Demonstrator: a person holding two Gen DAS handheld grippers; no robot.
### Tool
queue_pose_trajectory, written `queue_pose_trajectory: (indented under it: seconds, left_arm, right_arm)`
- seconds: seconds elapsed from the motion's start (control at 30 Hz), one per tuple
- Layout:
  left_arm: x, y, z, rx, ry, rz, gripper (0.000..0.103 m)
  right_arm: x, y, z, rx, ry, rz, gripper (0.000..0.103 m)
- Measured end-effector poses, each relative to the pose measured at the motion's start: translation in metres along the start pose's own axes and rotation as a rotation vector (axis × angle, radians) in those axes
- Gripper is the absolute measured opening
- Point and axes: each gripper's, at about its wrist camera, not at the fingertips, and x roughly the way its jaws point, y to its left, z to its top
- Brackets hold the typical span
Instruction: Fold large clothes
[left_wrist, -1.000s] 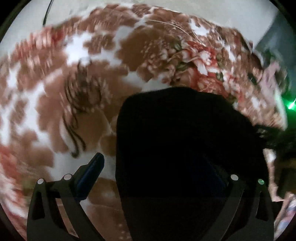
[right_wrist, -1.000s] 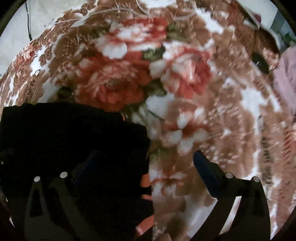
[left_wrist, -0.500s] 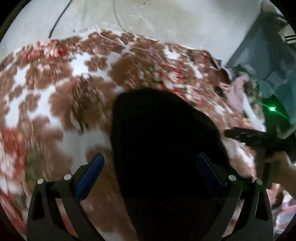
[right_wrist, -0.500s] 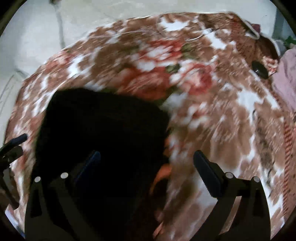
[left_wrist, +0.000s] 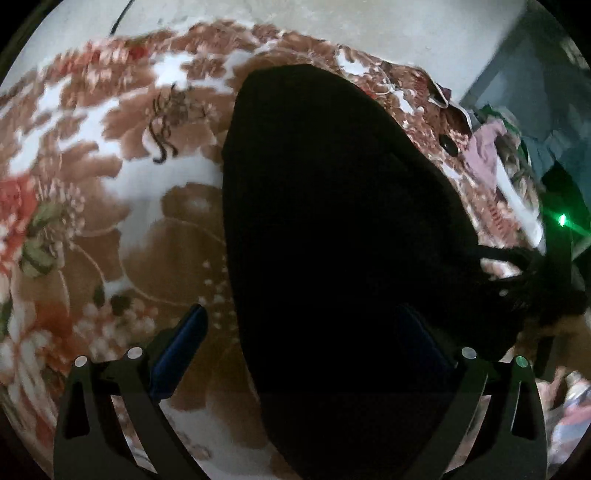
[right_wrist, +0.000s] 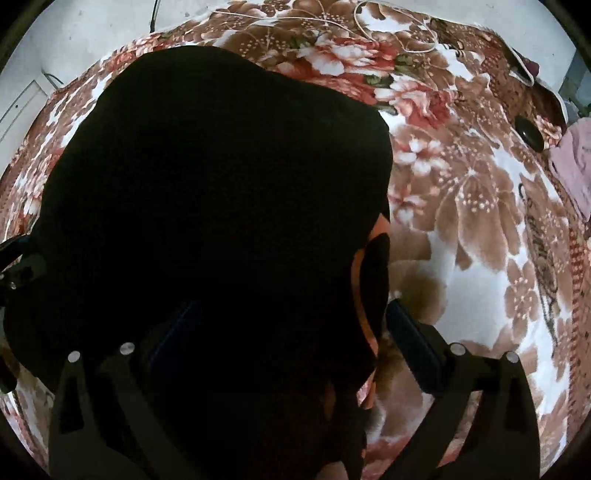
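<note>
Floral blanket (left_wrist: 110, 229) is lying underneath; black garment (left_wrist: 332, 221) is stretching lengthwise away; left tool (left_wrist: 299, 347) and right tool (right_wrist: 291, 336) are hanging spread.

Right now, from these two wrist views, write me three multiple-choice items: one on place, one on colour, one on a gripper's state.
1. Where does the black garment lie?
A. on the floral blanket
B. on a bare floor
C. in a basket

2. What colour shows at the garment's right edge in the right wrist view?
A. green
B. orange
C. yellow

3. How are the left gripper and right gripper?
A. both shut
B. both open
C. one open

Answers: 1 A, blanket pattern surrounds it; 2 B, an orange strip shows; 3 B, the fingers stand wide apart.
</note>
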Motion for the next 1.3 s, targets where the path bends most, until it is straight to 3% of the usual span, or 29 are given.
queue_pose_trajectory:
  seconds: [0.1,0.27,0.37,0.43,0.5,0.6,0.7,0.83,0.97,1.03,1.13,1.3]
  left_arm:
    - [0.004,0.008,-0.004,-0.031,0.003,-0.028,0.1]
    - [0.004,0.005,0.0,-0.018,0.006,-0.013,0.1]
    - [-0.003,0.019,0.007,-0.191,0.067,-0.097,0.099]
    - [-0.018,0.021,0.012,-0.206,0.055,-0.12,0.098]
    - [-0.027,0.032,0.012,-0.224,0.058,-0.153,0.098]
    - [-0.029,0.056,0.01,-0.33,0.081,-0.191,0.098]
    - [-0.032,0.07,0.014,-0.402,0.078,-0.245,0.098]
    - [-0.025,0.063,0.026,-0.359,0.094,-0.259,0.098]
    - [-0.013,0.047,0.032,-0.33,0.118,-0.306,0.098]
    - [-0.006,0.043,0.032,-0.314,0.136,-0.306,0.098]
    - [0.005,0.041,0.034,-0.307,0.157,-0.305,0.098]
    - [0.022,0.044,0.042,-0.272,0.195,-0.273,0.098]
  right_arm:
    - [0.003,-0.003,-0.007,-0.011,-0.015,0.003,0.098]
    - [-0.001,-0.007,-0.016,-0.025,-0.019,-0.022,0.098]
    - [-0.016,-0.035,-0.018,0.132,0.033,0.088,0.098]
    - [-0.03,-0.057,-0.02,0.216,0.04,0.161,0.098]
    - [-0.038,-0.08,-0.022,0.263,0.077,0.155,0.098]
    - [-0.037,-0.106,-0.024,0.335,0.132,0.19,0.098]
    - [-0.037,-0.115,-0.017,0.407,0.123,0.271,0.098]
    - [-0.016,-0.104,0.008,0.431,0.16,0.385,0.098]
    - [0.008,-0.085,0.027,0.391,0.196,0.404,0.098]
    - [0.021,-0.075,0.032,0.374,0.227,0.416,0.098]
    - [0.039,-0.066,0.038,0.293,0.265,0.348,0.098]
    - [0.049,-0.064,0.044,0.305,0.29,0.387,0.099]
